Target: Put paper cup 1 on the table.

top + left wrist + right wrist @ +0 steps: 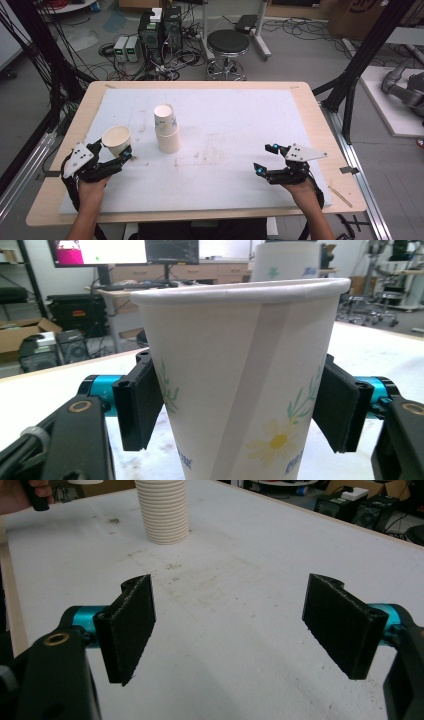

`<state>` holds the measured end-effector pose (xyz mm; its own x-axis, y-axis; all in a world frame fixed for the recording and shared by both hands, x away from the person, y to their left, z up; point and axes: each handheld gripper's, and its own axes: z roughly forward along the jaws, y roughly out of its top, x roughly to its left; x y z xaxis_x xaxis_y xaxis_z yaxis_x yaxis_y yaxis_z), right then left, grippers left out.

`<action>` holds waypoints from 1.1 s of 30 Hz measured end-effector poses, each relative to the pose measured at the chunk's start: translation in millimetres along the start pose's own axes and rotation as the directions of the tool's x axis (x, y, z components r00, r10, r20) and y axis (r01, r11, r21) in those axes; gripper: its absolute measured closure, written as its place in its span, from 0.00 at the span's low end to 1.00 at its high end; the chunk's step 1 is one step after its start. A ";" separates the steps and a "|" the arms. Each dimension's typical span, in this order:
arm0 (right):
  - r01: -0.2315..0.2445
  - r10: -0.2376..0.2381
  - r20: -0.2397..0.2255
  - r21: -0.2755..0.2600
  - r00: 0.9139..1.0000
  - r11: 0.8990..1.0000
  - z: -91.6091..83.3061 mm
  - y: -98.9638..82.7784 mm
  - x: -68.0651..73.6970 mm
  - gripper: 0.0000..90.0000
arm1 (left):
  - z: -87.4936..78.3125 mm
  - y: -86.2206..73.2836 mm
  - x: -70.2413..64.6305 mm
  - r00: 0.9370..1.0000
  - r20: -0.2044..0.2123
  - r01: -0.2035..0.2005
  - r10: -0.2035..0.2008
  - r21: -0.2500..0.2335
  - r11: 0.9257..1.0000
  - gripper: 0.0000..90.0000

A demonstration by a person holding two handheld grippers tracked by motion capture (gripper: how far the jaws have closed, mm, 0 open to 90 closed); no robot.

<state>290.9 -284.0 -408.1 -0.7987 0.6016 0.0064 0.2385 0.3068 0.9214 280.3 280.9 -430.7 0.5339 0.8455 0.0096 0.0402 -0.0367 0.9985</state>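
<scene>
Left hand-held gripper clenched on flower-printed paper cup, pads mid-wall, upright above counter near left edge. Probably light, thin-walled, crushable: gentle squeeze below rim. Right hand-held gripper released, empty. Farther off, stack of paper cups.

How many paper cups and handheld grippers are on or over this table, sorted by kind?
Loose paper cup, held upright in the left gripper: 1
Stack of cups on the table: 1
Grippers, counting the open right gripper: 2
Total: 4
</scene>
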 end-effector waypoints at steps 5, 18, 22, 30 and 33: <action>0.002 -0.002 0.000 0.003 1.000 1.000 0.2 -0.2 0.3 0.24 | 1.0 -5.8 9.1 1.000 -0.030 -0.002 0.003 0.031 1.000 0.32; 0.006 -0.006 -0.008 0.009 1.000 1.000 0.6 -0.5 0.6 0.24 | 5.2 -18.3 22.1 0.993 -0.116 0.034 -0.012 0.191 0.981 0.32; 0.004 -0.004 -0.010 0.008 1.000 1.000 -0.4 -0.3 0.8 0.28 | 7.2 -20.5 21.9 0.991 -0.131 0.036 -0.005 0.235 0.971 0.32; 0.007 -0.007 -0.019 0.007 1.000 1.000 -0.1 -0.2 1.3 0.28 | 11.7 -20.3 18.3 0.988 -0.150 0.027 0.023 0.324 0.946 0.32; 0.015 -0.015 -0.023 0.009 1.000 1.000 0.5 0.0 1.3 0.27 | 12.7 -20.3 14.6 0.987 -0.150 0.004 0.056 0.371 0.929 0.32</action>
<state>290.1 -282.8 -408.3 -0.8145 0.5801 0.0019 0.2318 0.3224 0.9178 298.0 287.3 -451.5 0.4024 0.9125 0.0736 0.3526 -0.2286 0.9074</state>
